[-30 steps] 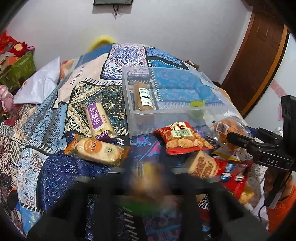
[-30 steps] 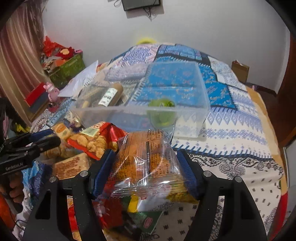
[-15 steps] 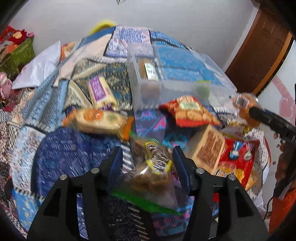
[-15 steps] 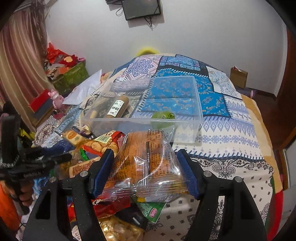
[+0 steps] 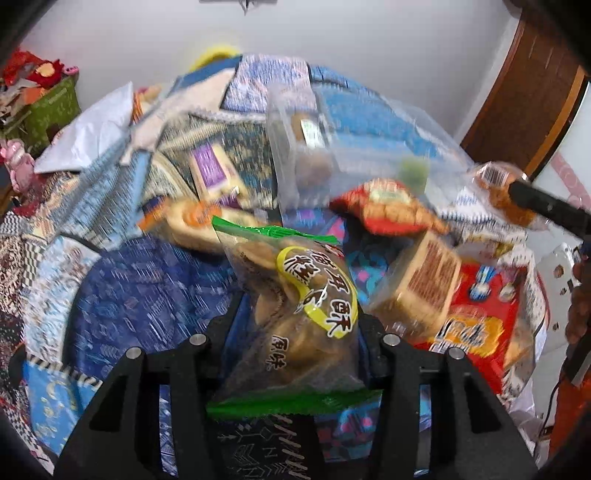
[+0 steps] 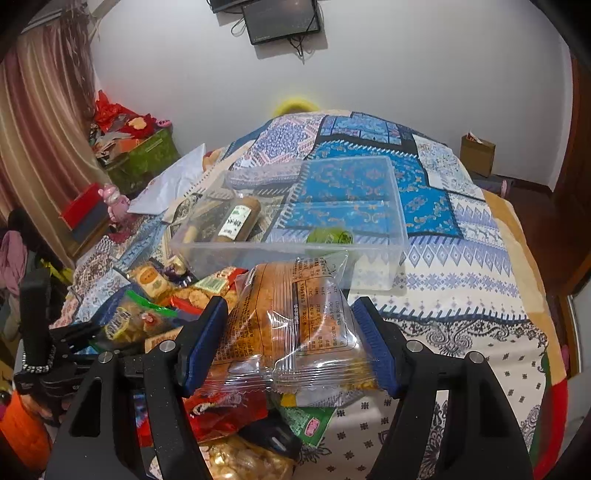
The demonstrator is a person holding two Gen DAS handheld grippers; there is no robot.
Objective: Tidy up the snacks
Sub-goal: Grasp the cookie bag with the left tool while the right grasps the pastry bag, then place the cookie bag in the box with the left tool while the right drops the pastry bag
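The left tool [image 5: 295, 325], its jaws just closing, clamps a green-edged clear biscuit bag [image 5: 295, 314] at lower centre, the right tool [image 6: 291, 343] a clear orange-snack packet [image 6: 291, 317]; both slippery wrappers may slide before reaching the clear plastic box [image 6: 399, 236].

I see wall-mounted screen [image 6: 282, 20] | striped curtain [image 6: 40, 122] at left | pink toy [image 6: 115, 201] beside patchwork bed [image 6: 461, 280] | brown paper bag [image 6: 477, 155] | wooden door [image 5: 524, 99]

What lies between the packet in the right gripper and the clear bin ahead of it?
Nothing: in the right wrist view, the clear-wrapped packet in the right gripper overlaps the clear bin's near wall.
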